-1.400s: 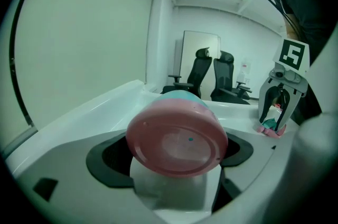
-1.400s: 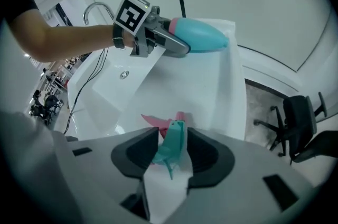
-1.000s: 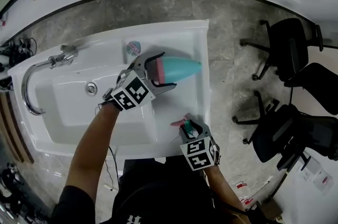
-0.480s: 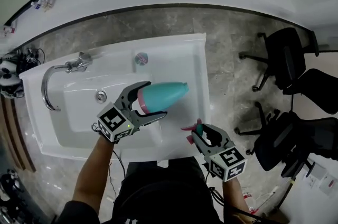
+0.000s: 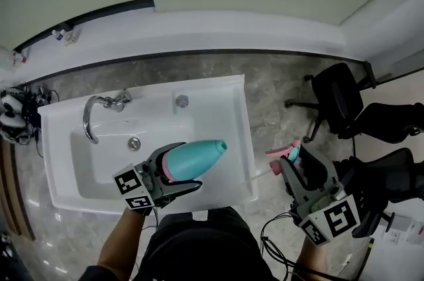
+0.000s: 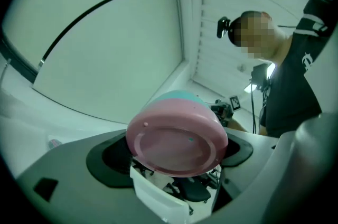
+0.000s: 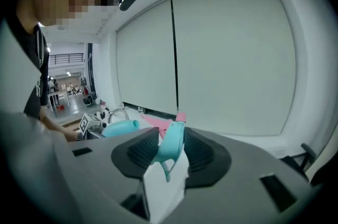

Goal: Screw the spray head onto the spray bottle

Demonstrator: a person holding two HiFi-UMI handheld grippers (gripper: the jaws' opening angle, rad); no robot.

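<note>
- The white sink (image 5: 242, 134) fills the centre left of the head view. Its basin shows one round drain (image 5: 134, 143), with one curved chrome faucet (image 5: 99, 112) at its upper left rim.
- The spray bottle (image 5: 199, 155) hangs in the air over the sink's lower edge, lying level, with its narrow neck pointing to the upper right. It is opaque teal, so I cannot tell what is inside. No head is on it.
- The left gripper (image 5: 185, 168) has its jaws set wide and clamped on the bottle's thick end.
- The right gripper (image 5: 291, 160) is at the lower right, well apart from the bottle. Its jaws are pinching the teal-and-pink spray head (image 5: 286, 152).
- Only the left gripper view shows the bottle's (image 6: 177, 138) round pink base, facing the camera between the dark pads of the left gripper (image 6: 174, 153).
- Only the right gripper view shows how the spray head (image 7: 170, 146) sits: its teal body is squeezed between the ribbed black pads of the right gripper (image 7: 168, 153), and its pink part points away. The bottle (image 7: 120, 127) appears small at centre left.
- Count: one bottle, one spray head, two grippers, one faucet, one drain.
- Black office chairs (image 5: 338, 97) crowd the right edge of the head view.
</note>
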